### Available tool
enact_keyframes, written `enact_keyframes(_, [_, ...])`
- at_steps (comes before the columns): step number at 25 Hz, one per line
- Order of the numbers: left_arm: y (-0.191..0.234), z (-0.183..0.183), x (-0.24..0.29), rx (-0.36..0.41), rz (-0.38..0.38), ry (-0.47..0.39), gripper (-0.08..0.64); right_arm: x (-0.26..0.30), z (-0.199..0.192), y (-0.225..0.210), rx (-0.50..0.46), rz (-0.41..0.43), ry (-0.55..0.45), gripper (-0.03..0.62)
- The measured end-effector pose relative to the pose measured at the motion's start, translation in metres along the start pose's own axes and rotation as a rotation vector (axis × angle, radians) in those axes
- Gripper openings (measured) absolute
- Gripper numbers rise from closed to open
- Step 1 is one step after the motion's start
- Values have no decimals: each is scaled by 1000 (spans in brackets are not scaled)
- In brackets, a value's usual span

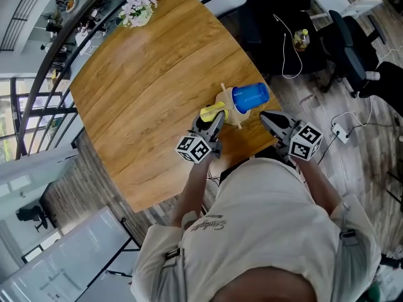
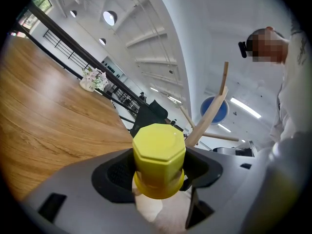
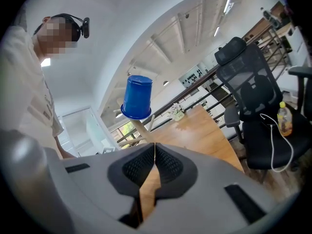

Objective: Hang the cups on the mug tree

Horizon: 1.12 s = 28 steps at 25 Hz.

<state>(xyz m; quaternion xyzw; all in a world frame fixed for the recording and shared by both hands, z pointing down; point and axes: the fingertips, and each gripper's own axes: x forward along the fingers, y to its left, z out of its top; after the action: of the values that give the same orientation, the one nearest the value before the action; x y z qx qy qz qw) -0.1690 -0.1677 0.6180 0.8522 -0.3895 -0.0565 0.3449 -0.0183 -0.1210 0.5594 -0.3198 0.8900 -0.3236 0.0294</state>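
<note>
A wooden mug tree point(image 1: 228, 106) stands near the table's front edge. A blue cup point(image 1: 250, 97) hangs on one of its pegs; in the right gripper view the blue cup point(image 3: 137, 97) shows upside down above the jaws. My left gripper point(image 1: 214, 121) is shut on a yellow cup point(image 1: 213, 112), held just left of the tree. In the left gripper view the yellow cup point(image 2: 158, 160) fills the gap between the jaws, with the tree's pegs point(image 2: 210, 112) behind it. My right gripper point(image 1: 267, 116) is shut and empty, to the right of the tree and just below the blue cup.
The wooden table point(image 1: 145, 93) has a vase of flowers point(image 1: 137, 10) at its far end. Black office chairs point(image 1: 352, 43), a bottle point(image 1: 301, 39) and cables lie on the floor to the right. A railing point(image 1: 44, 74) runs along the left.
</note>
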Motion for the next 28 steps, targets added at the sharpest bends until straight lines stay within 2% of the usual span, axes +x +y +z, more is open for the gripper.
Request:
enact_keyframes(9, [10, -19, 4, 5, 12, 42, 296, -3, 1, -5, 8, -17, -3, 0])
enact_keyframes(14, [9, -22, 5, -2, 7, 23, 296, -6, -3, -6, 15, -14, 3, 0])
enact_keyframes(19, [8, -24, 2, -6, -8, 13, 296, -4, -6, 0, 6, 8, 15, 0])
enact_keyframes(24, [9, -49, -15, -19, 10, 76, 290, -1, -8, 6, -1, 40, 28, 0])
enact_keyframes(28, [4, -56, -35, -34, 31, 66, 270, 3, -6, 7, -8, 73, 33, 0])
